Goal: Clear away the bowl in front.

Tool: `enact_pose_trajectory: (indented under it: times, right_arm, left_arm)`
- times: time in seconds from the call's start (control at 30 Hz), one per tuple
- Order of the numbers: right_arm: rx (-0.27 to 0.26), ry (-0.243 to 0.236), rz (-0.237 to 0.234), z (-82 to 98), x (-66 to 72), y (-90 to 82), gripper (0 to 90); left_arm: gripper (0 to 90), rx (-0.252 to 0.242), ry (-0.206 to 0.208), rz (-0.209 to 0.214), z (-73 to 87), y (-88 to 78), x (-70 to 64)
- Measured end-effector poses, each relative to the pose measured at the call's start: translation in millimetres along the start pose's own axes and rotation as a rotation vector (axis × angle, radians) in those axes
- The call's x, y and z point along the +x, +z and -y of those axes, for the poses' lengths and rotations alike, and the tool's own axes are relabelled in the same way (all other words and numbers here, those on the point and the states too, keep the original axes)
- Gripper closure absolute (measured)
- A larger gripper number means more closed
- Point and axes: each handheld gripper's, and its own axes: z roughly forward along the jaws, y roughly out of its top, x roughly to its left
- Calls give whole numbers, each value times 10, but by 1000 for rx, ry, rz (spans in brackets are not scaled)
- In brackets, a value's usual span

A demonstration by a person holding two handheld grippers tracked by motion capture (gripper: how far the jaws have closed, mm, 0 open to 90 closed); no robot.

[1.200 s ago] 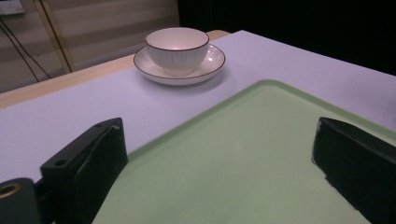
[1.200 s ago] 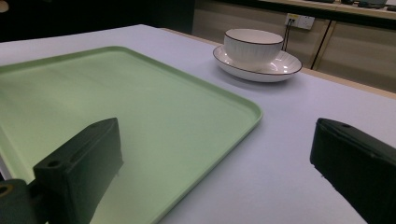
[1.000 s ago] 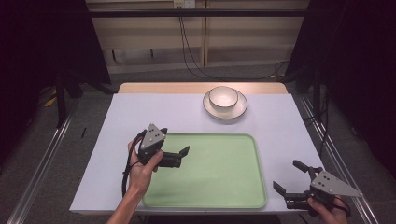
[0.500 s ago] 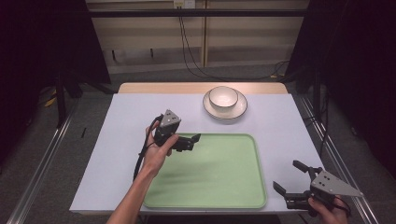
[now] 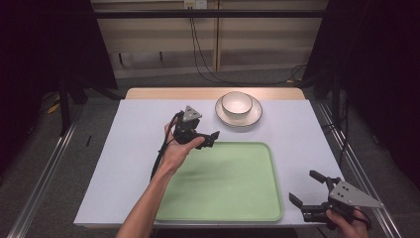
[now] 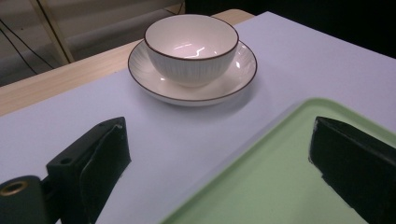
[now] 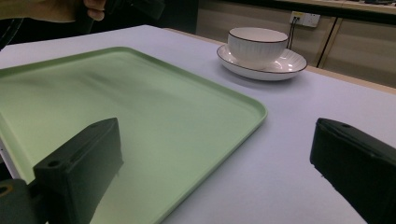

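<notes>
Our left gripper [image 5: 210,138] nears the bowl [image 5: 236,103], which sits in its saucer [image 5: 239,117] beyond the green tray [image 5: 223,198]; both grippers' jaws gape empty. A careless pinch might tip it.

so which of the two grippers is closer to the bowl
The left gripper, raised over the tray's far left corner with the bowl just ahead. The right gripper sits at the table's near right corner, past the tray.

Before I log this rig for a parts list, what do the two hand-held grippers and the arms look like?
Both are black with two blocky jaws. The left hand-held gripper carries a grey three-cornered plate and trails a black cable; the right hand-held gripper has the same grey plate. The forearm is bare, with no sleeve visible.
</notes>
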Motion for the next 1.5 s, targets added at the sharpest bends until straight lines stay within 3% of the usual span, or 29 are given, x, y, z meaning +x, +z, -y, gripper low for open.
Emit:
enact_pose_trajectory:
  times: [0.03,0.13,0.2,0.3,0.4,0.5,0.6,0.83,0.93,1.0,1.23,1.33,1.4,1.5]
  right_arm:
    - [-7,-5,-3,-2,8,-1,17]
    - [-10,-10,3,-3,-1,-6,17]
    - [-2,-1,2,-3,1,-5,17]
    - [-3,-6,-10,-8,7,0,17]
    - [-4,-13,-9,-6,15,-6,17]
    - [6,-15,-16,4,-1,-7,17]
    - [7,-9,-16,11,-11,-2,17]
    - [2,2,-16,22,-20,-16,17]
    - [3,1,-17,25,-22,-15,17]
    - [7,6,-34,25,-7,-9,17]
    - [6,-8,-41,22,26,0,17]
    - [3,-9,-38,21,27,-11,17]
    - [3,-9,-40,22,27,-10,17]
    - [-1,-2,-44,25,19,-8,17]
  left_arm:
    - [44,0,4,-18,-56,35,-3]
    - [44,-3,-9,-22,-106,89,-21]
    - [44,34,32,-50,-153,181,-80]
    - [50,17,12,-27,-185,267,-97]
    - [41,39,39,-30,-227,388,-122]
    - [50,47,1,-20,-214,524,-143]
    - [52,69,15,-28,-210,605,-152]
    - [121,66,-27,-36,-383,771,-13]
    - [108,64,-59,-28,-442,827,39]
    - [114,63,-59,-44,-462,869,68]
    - [170,109,-78,-51,-548,978,143]
    - [193,117,-82,-100,-600,1064,217]
    - [185,132,-82,-109,-607,1093,250]
    - [205,152,-114,-106,-645,1179,336]
